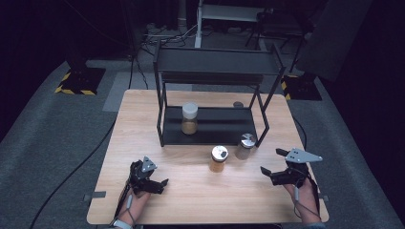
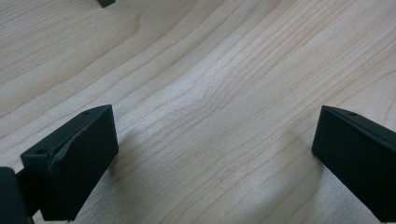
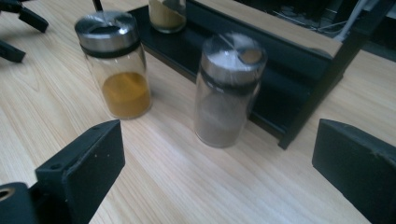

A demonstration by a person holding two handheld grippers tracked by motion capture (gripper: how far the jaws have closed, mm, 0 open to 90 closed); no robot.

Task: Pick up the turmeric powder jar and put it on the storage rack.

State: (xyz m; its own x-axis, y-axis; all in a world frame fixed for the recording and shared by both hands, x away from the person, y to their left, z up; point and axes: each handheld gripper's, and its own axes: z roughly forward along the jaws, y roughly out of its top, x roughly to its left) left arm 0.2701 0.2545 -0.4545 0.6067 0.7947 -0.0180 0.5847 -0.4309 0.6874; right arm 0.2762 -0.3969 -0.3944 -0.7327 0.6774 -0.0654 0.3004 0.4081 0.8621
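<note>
Jars (image 1: 219, 159) standing near the rack's (image 1: 210, 136) front edge are looking fragile, slippery; right gripper (image 1: 273, 168) is gaping wide, so take glass below cap.

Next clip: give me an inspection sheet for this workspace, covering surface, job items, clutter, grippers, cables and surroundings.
Surface: light wooden table, bare in front of the person.
Job's things: yellow-powder jar and grey-brown-powder jar, both with metal lids, upright on the table in front of the black rack; white-capped jar stands on the rack's lower shelf.
Clutter: small round object behind the rack, too small to identify.
Grippers: left gripper open over bare wood, holding nothing; right gripper open, aimed at the two jars, apart from them.
Cables: black cable across the floor left of the table; more at the back.
Surroundings: grey carpet, hazard-striped stand bases, dark room.
</note>
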